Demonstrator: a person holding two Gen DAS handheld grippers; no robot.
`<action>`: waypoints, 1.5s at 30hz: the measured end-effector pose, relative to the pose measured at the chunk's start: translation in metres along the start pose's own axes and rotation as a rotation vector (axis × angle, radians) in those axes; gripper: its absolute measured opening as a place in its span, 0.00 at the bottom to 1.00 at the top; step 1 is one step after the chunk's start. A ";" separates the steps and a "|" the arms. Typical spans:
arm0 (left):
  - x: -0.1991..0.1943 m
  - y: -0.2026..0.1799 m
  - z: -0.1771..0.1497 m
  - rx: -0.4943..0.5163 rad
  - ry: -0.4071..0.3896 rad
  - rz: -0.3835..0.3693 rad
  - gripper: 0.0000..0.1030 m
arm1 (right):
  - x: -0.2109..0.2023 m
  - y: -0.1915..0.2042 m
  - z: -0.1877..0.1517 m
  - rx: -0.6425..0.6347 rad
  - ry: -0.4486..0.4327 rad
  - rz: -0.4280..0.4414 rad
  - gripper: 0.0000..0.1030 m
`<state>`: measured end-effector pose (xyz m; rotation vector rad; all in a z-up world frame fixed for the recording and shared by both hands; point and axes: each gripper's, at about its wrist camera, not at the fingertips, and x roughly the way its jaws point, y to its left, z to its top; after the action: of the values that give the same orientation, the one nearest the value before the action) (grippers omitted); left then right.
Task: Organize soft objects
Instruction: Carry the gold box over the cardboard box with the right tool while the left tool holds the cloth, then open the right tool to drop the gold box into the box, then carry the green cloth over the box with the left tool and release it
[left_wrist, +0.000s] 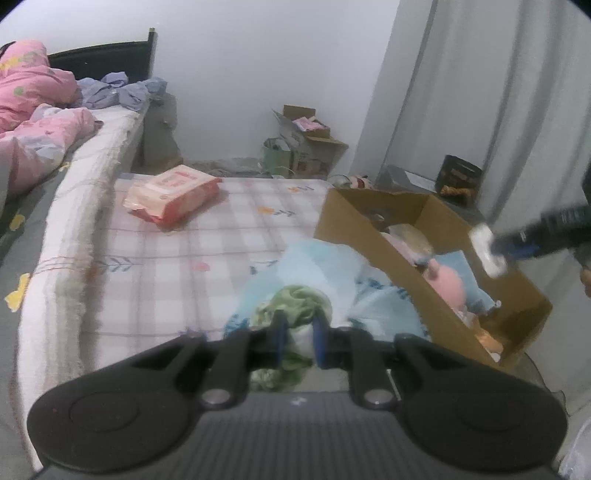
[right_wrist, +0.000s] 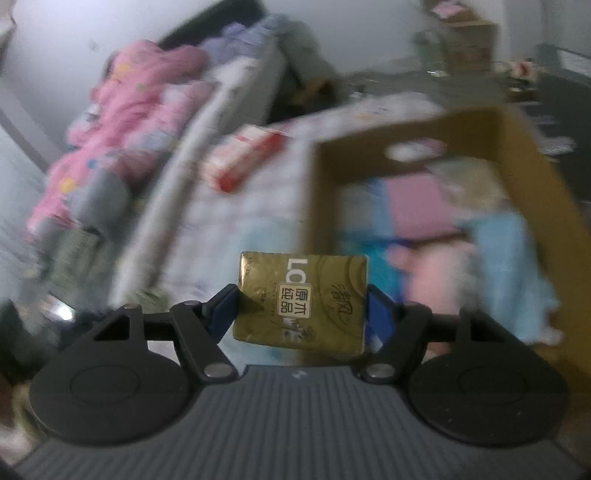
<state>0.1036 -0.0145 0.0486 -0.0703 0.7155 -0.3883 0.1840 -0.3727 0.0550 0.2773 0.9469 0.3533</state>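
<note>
My left gripper is shut on a green cloth that lies on a light blue cloth on the checked bed cover. My right gripper is shut on a gold tissue pack and holds it in the air near the front left corner of the cardboard box. The box holds pink and blue soft items, among them a pink plush. The right gripper shows above the box in the left wrist view. A red tissue pack lies further back on the cover.
A pink quilt and purple clothes lie on the bed at left. Cardboard boxes and bags stand against the far wall. A dark box stands by the grey curtain at right.
</note>
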 end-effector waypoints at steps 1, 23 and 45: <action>0.002 -0.002 0.000 -0.001 0.004 -0.004 0.16 | -0.006 -0.013 -0.007 -0.009 0.015 -0.052 0.70; 0.024 -0.035 0.004 0.012 0.037 -0.001 0.16 | 0.044 -0.145 -0.051 0.372 0.202 -0.232 0.73; 0.061 -0.179 0.092 0.233 0.072 -0.351 0.16 | -0.117 -0.119 -0.119 0.381 -0.362 -0.126 0.85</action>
<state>0.1478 -0.2091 0.1151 0.0396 0.7250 -0.8107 0.0430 -0.5202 0.0296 0.6051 0.6638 -0.0005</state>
